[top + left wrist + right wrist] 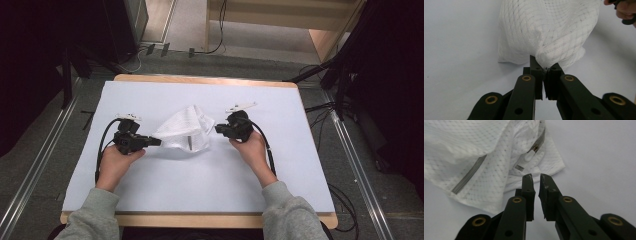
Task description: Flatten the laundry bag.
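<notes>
Now | left claw (545,71) pinches mesh bag (184,129) edge, bag mid-counter (150,185) | right claw (536,183) slightly apart, empty | zipper pull (528,157) at 12 o'clock, nearer the right claw

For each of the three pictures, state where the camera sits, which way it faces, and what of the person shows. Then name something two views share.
High view: above the person's side, looking forward and down on the table; both forearms, left gripper and right gripper show.
Left gripper view: on the left gripper, looking along its jaws, shut on the mesh bag.
Right gripper view: on the right gripper, facing the bag's zipper pull; jaws slightly apart, holding nothing.
Shared: the mesh bag appears in all three.
</notes>
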Available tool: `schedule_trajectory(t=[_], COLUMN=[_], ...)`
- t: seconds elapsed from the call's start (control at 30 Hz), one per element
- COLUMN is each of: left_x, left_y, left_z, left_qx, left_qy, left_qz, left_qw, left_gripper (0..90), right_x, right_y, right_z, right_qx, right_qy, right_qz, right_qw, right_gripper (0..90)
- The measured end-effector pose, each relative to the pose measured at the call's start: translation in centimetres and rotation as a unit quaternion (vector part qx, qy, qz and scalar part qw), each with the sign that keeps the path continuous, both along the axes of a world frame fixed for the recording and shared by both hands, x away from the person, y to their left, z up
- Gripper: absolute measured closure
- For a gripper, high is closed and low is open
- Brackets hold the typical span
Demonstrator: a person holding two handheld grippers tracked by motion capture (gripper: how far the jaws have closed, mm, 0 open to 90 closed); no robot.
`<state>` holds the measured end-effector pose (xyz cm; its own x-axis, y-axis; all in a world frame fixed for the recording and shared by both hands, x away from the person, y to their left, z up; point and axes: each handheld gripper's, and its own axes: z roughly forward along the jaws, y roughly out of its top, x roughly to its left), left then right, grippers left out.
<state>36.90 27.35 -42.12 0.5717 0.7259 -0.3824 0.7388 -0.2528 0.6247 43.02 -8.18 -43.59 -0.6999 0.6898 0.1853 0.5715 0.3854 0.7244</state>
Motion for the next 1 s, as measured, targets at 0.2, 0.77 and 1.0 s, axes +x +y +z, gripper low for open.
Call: schedule_trajectory(t=[0.2,0.77,1.0], left_x=[-0.4,-1.6,-1.7], left_y=[0.8,1.6,2.5], left_z=[-0.2,-0.6,-0.3], left_qx=[-0.011,-0.011,-0.026], left_qy=[0.013,0.02,0.018], left_qz=[0.002,0.005,0.017], left_qw=[0.9998,0.9997,0.9993], left_gripper=[87.6,87.0,86.5], right_x=[1.0,4.0,3.8], right_y=[1.3,4.3,4.3], right_z=[-0.8,-3.3,-3.0], right_qx=[-0.01,-0.047,-0.038], right_qy=[-0.003,-0.007,0.024], right_qz=[-0.006,-0.01,0.01], right_qw=[0.9999,0.9988,0.9989], right_gripper=[77.0,76.3,90.0])
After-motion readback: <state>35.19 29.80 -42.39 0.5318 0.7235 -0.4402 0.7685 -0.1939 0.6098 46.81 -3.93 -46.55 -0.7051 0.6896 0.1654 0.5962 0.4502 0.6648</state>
